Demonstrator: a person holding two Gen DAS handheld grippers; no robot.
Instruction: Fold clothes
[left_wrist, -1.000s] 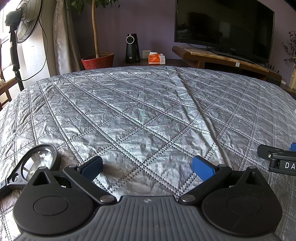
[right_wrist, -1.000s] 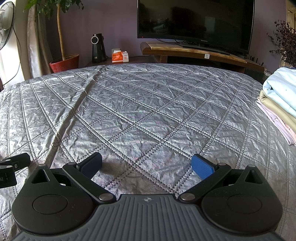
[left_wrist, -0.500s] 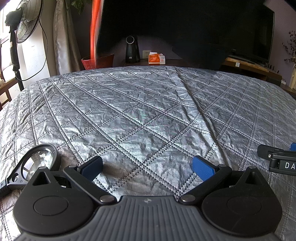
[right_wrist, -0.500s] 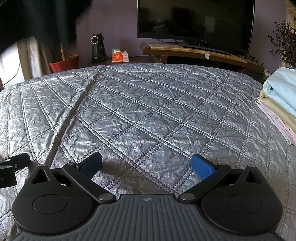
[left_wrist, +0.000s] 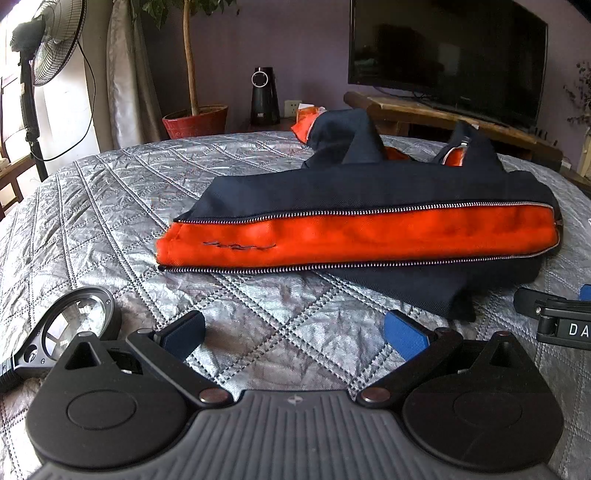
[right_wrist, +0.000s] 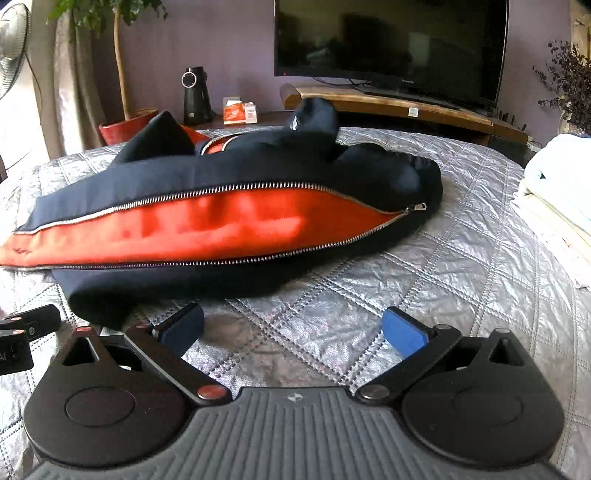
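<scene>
Left wrist view shows a dark jacket (left_wrist: 369, 192) w/ orange lining lying bunched on the bed (left_wrist: 110, 206), untouched, both grippers, left (left_wrist: 293, 334) & right (right_wrist: 293, 330), wide open & empty, so next it needs spreading flat, I think.

Left hand-held gripper (left_wrist: 293, 334), its blue-padded fingers (left_wrist: 405, 334) spread wide apart and empty, low over a silver quilted bed cover (left_wrist: 110, 221). Ahead lies a crumpled navy jacket with orange lining (left_wrist: 369, 236), its metal zipper undone. A round black-rimmed lens (left_wrist: 74, 325) rests at left; part of the right hand-held gripper (left_wrist: 554, 317) shows at right.
</scene>
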